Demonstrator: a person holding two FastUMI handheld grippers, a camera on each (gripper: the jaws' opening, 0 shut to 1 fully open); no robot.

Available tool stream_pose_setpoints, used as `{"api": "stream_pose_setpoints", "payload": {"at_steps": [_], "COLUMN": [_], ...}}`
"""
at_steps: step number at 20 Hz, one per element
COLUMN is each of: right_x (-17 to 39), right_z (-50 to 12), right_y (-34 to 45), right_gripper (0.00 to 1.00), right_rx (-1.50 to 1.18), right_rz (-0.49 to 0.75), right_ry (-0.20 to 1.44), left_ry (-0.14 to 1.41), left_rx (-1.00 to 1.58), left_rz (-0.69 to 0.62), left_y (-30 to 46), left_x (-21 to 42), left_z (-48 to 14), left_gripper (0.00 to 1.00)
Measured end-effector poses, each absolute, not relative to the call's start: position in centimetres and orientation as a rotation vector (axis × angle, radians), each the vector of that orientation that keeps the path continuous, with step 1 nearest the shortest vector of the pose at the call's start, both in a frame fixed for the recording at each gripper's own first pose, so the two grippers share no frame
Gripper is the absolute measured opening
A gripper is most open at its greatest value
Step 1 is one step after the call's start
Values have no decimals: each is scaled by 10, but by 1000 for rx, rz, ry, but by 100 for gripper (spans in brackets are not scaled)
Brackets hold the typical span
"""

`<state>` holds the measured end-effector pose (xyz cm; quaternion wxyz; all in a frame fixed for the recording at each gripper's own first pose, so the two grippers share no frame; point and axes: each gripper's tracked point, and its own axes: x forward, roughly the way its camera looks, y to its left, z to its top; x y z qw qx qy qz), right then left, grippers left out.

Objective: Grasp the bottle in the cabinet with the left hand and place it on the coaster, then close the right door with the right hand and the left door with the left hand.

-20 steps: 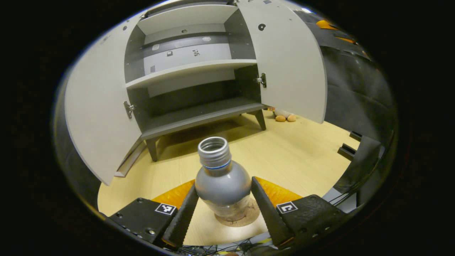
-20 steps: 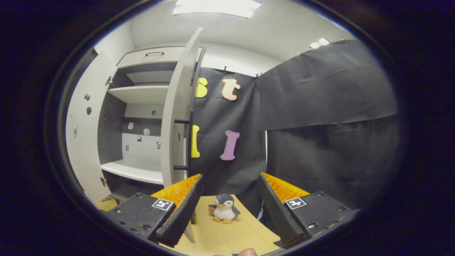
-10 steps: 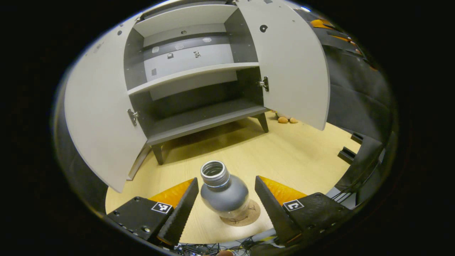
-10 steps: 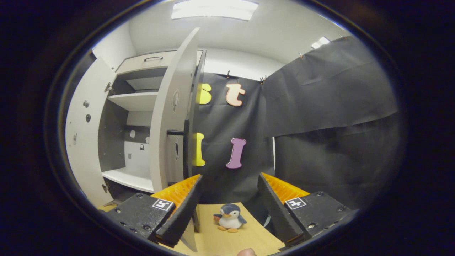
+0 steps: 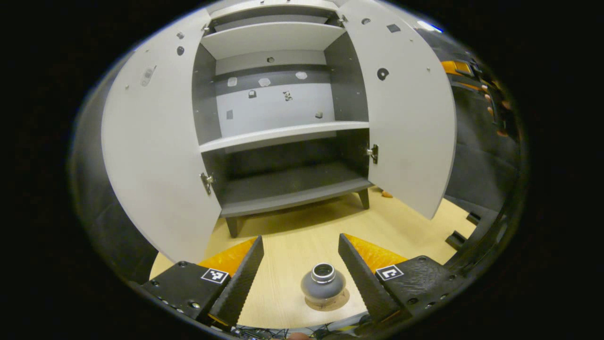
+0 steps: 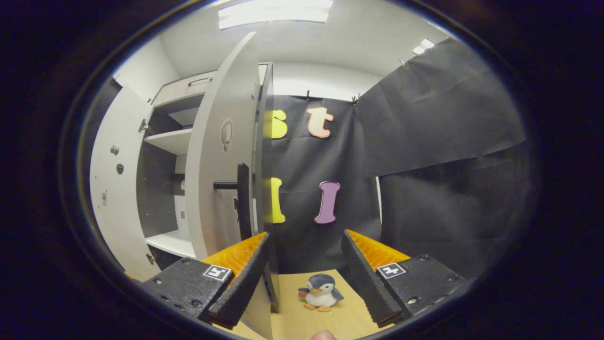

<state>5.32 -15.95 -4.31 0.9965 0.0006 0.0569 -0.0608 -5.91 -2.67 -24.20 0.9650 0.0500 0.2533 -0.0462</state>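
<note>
1. The bottle (image 5: pixel 323 282) stands uncapped on the coaster (image 5: pixel 327 302) on the table (image 5: pixel 292 264), between the left gripper (image 5: pixel 299 269)'s wide, empty jaws; a careless withdrawal could tip it.
2. The right gripper (image 6: pixel 304 271), jaws wide and empty, sits beside the right door (image 6: pixel 222 156)'s edge — its handle (image 6: pixel 241 198) could snag a jaw; a hard shove might slam it.
3. The left door (image 5: pixel 155 156) hangs open near the bottle's side.
4. No readable writing on bottle or cabinet (image 5: pixel 283 137).

- Left gripper (image 5: pixel 298 276): fingers spread wide, gripping nothing, raised and angled downward.
- Right gripper (image 6: pixel 306 276): fingers parted wide, empty, held level, pointing forward.
</note>
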Motion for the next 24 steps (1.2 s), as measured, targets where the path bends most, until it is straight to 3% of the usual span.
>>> {"api": "stream_pose_setpoints", "payload": {"at_steps": [2, 4, 5, 7, 8, 10, 16, 24], "right_x": [54, 57, 57, 57, 57, 56, 65, 90], "right_z": [-44, -43, -44, -45, -45, -44, -49, -60], "right_y": [-155, -152, -151, -148, -139, -115, -54, 22], "right_gripper": [93, 96, 92, 96, 91, 95, 94, 95], "right_rx": [-31, -40, -40, -38, -35, -41, -52, -31], "right_rz": [-109, -99, -96, -65, -36, 28, 193, 359], "right_ry": [133, 143, 154, 169, 174, 183, 194, 214], "left_ry": [497, 466, 452, 426, 420, 398, 284, 262], "left_rx": [93, 96, 94, 72, 64, 70, 87, 61], "left_rz": [-75, -60, -50, -30, -25, 1, 58, 200], "left_y": [-18, -10, -5, 5, 11, 26, 67, 132], "left_x": [-55, -50, -48, -46, -46, -47, -49, -73], "left_z": [-224, -203, -194, -176, -169, -152, -106, -90], "left_gripper": [98, 98, 98, 98, 98, 98, 98, 97]}}
